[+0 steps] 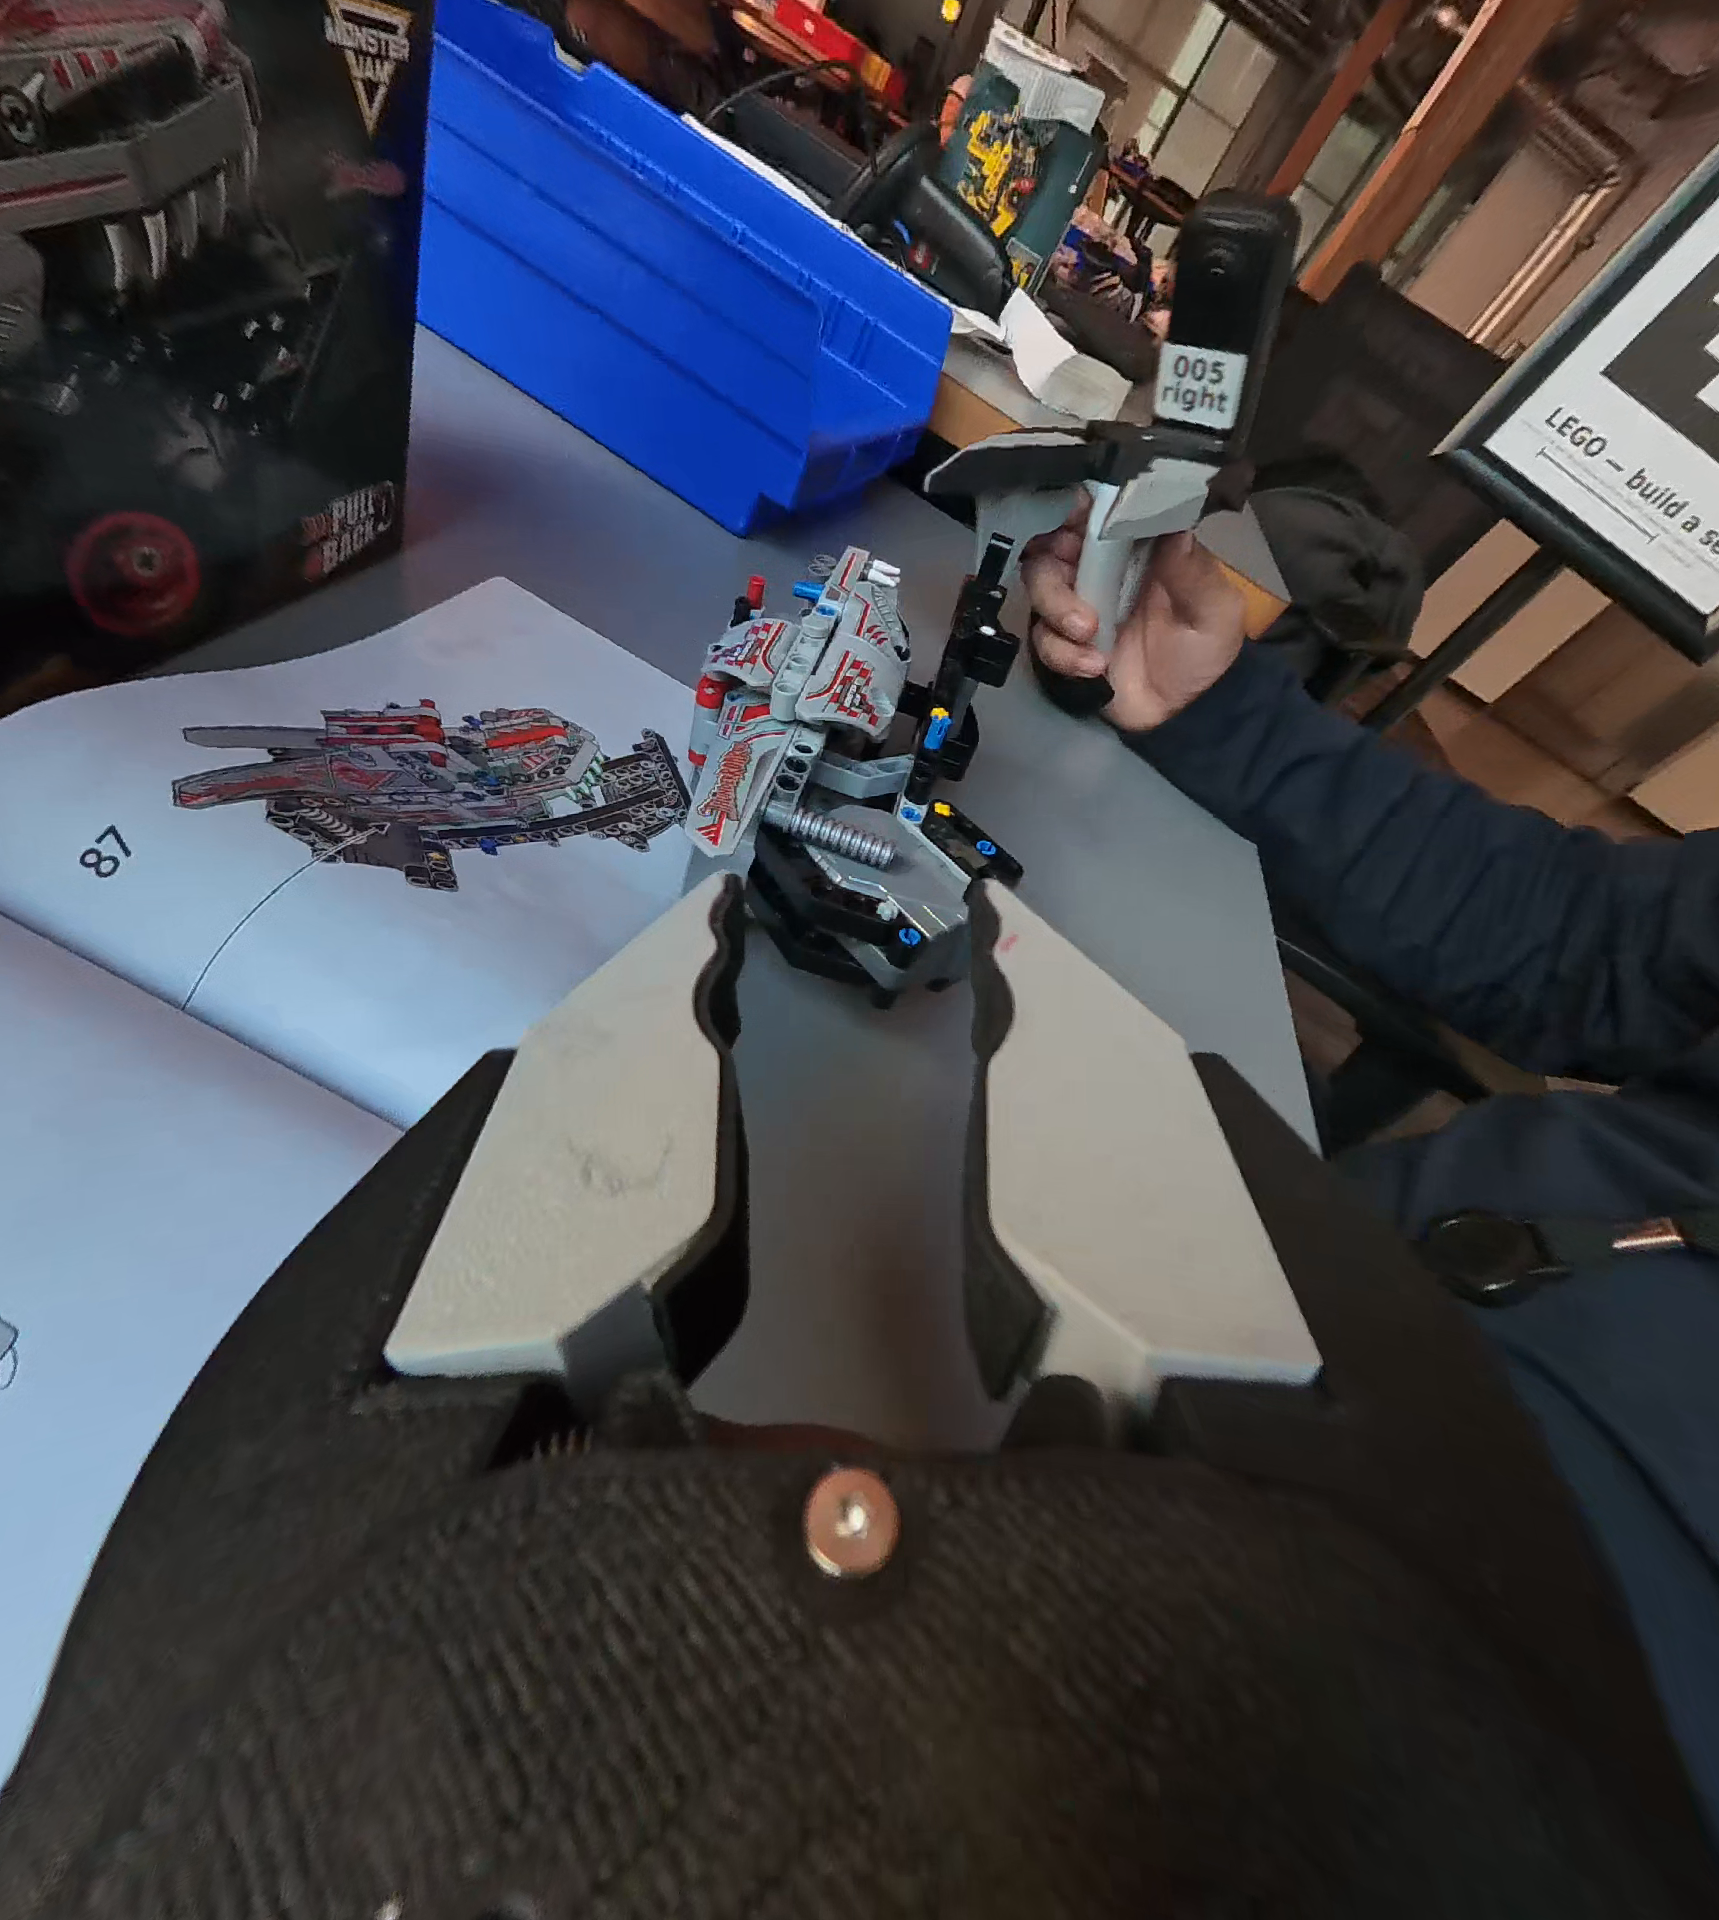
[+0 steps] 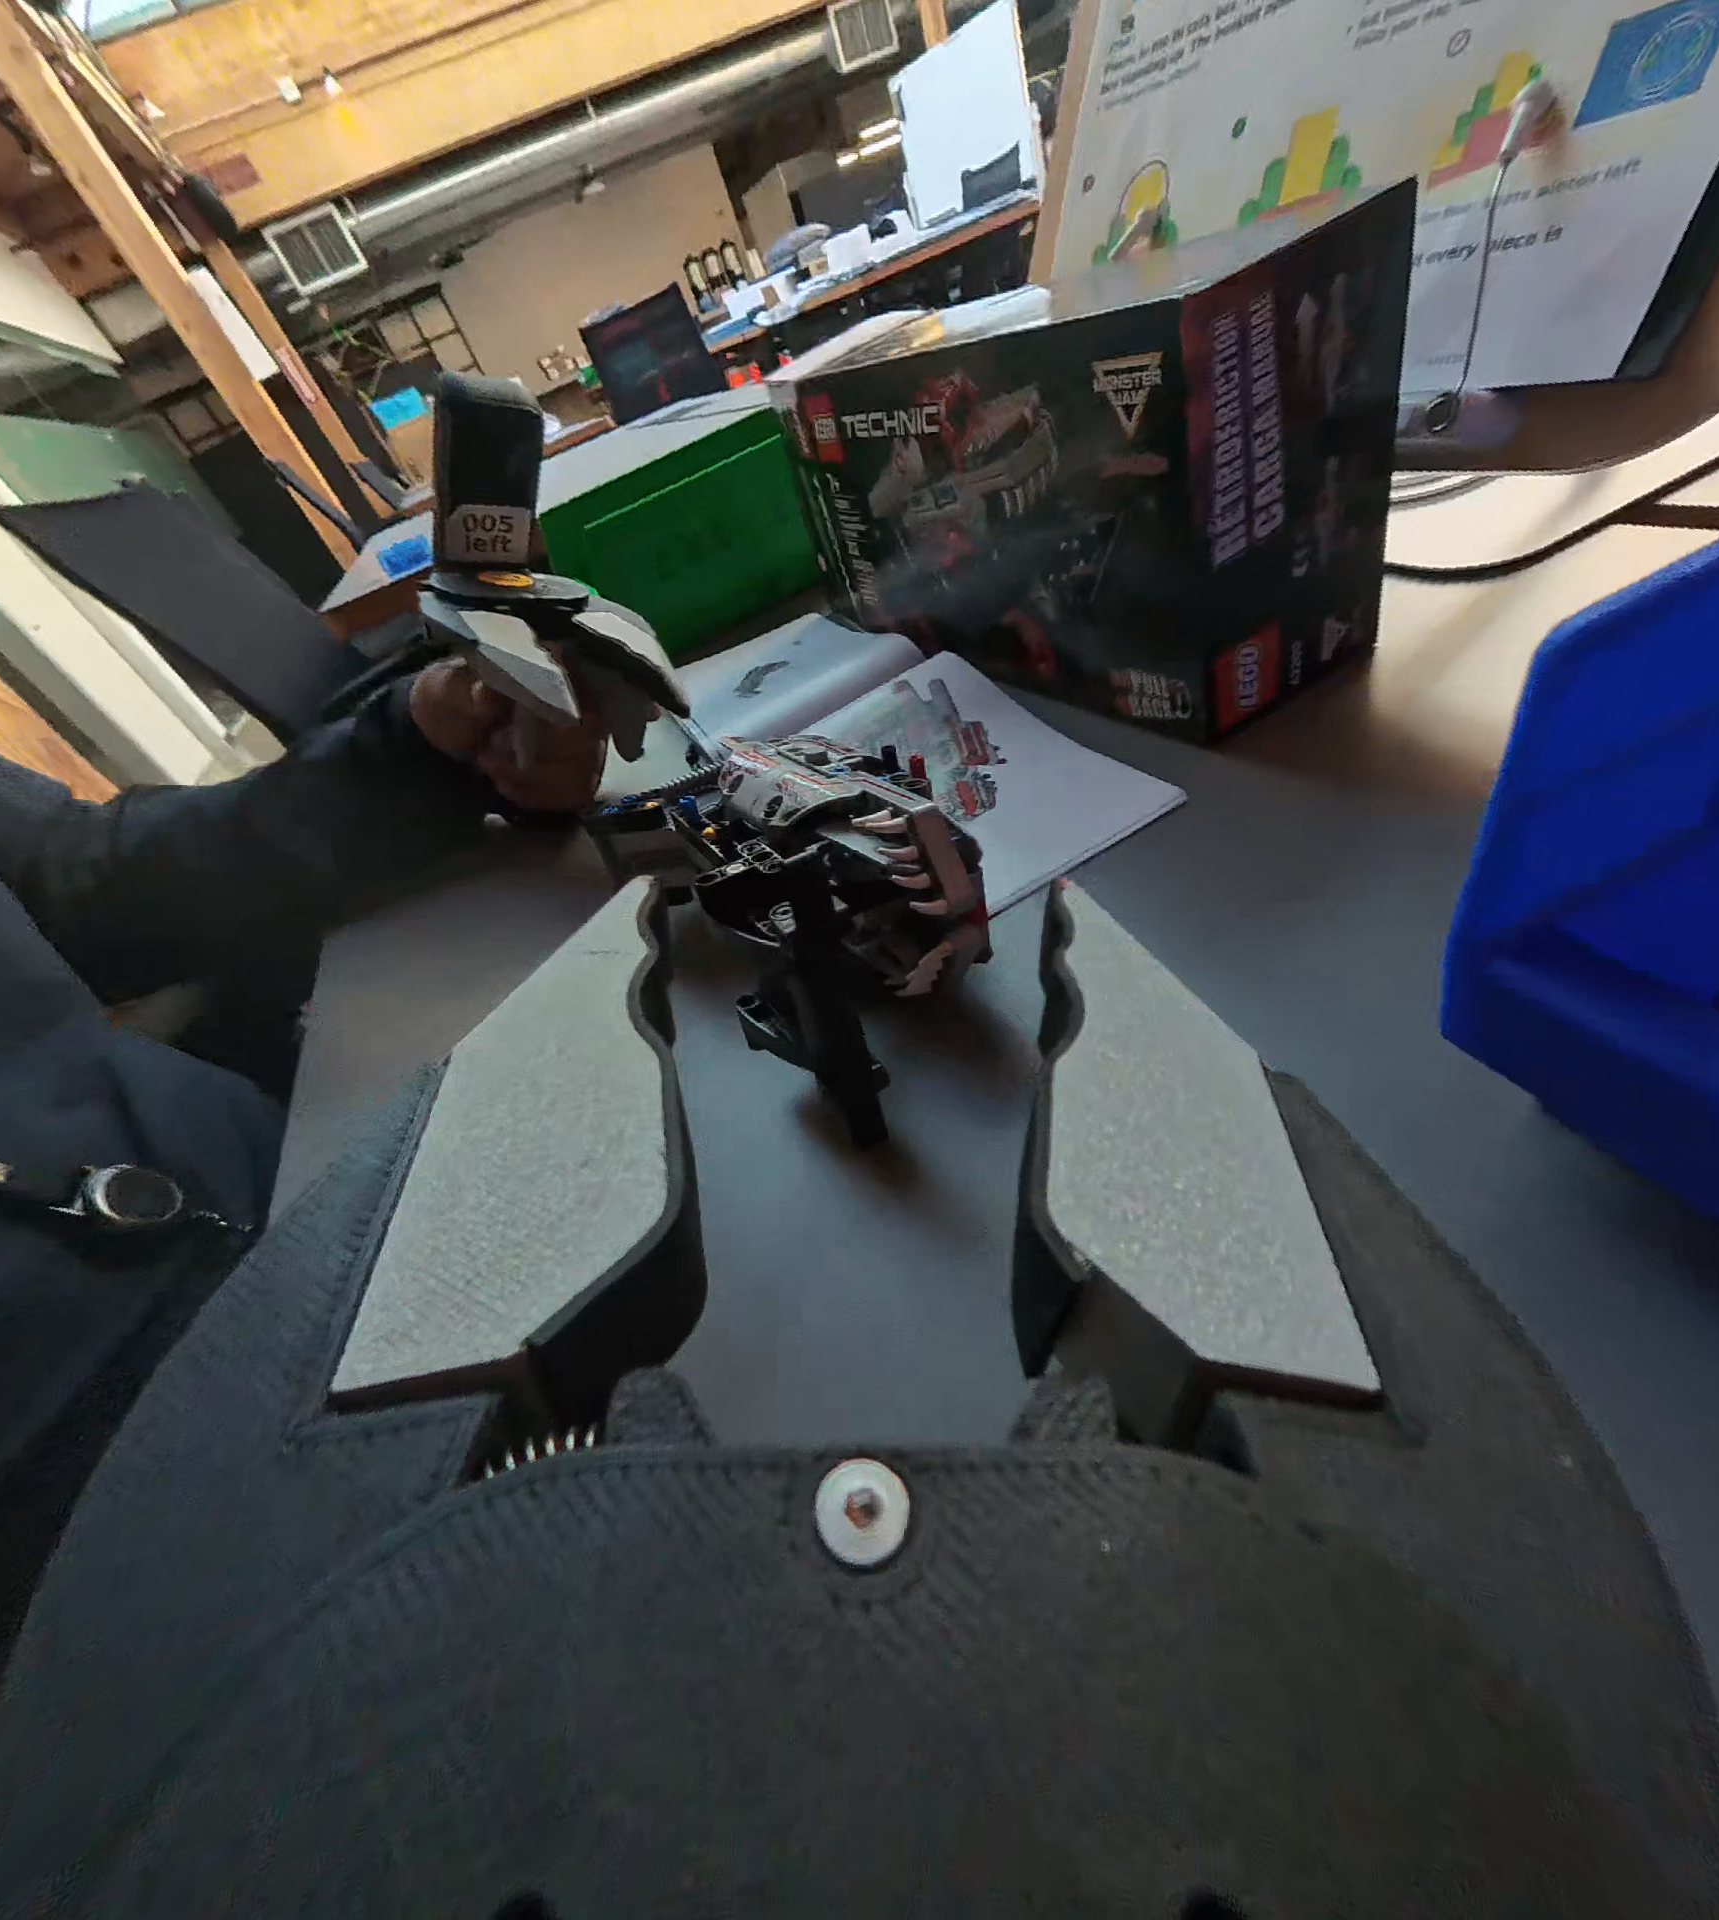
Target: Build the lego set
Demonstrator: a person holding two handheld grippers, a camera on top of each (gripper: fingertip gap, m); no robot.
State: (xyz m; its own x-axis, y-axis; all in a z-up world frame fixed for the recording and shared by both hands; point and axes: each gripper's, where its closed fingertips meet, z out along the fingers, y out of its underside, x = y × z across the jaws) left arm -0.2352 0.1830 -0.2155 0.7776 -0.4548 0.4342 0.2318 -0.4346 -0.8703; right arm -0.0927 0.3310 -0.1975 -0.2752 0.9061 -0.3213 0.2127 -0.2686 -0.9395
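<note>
A partly built grey, red and black lego model (image 1: 824,769) stands on the grey table, just beyond my left gripper (image 1: 850,914), which is open and empty. In the right wrist view the model (image 2: 834,862) shows white teeth at its right end and a black beam (image 2: 839,1029) pointing toward me. My right gripper (image 2: 850,935) is open and empty, its tips on either side of the model's near end without touching. The right gripper also shows in the left wrist view (image 1: 1073,468), held upright beyond the model. The left gripper also shows in the right wrist view (image 2: 574,665).
An open instruction booklet (image 1: 315,862) lies left of the model. The set's box (image 2: 1104,540) stands behind it. A blue bin (image 2: 1655,914) sits at the right, a green bin (image 2: 689,520) farther back. A person's dark sleeves (image 1: 1520,873) reach in from the side. My hands' fingertips stand some 20 centimetres from each other.
</note>
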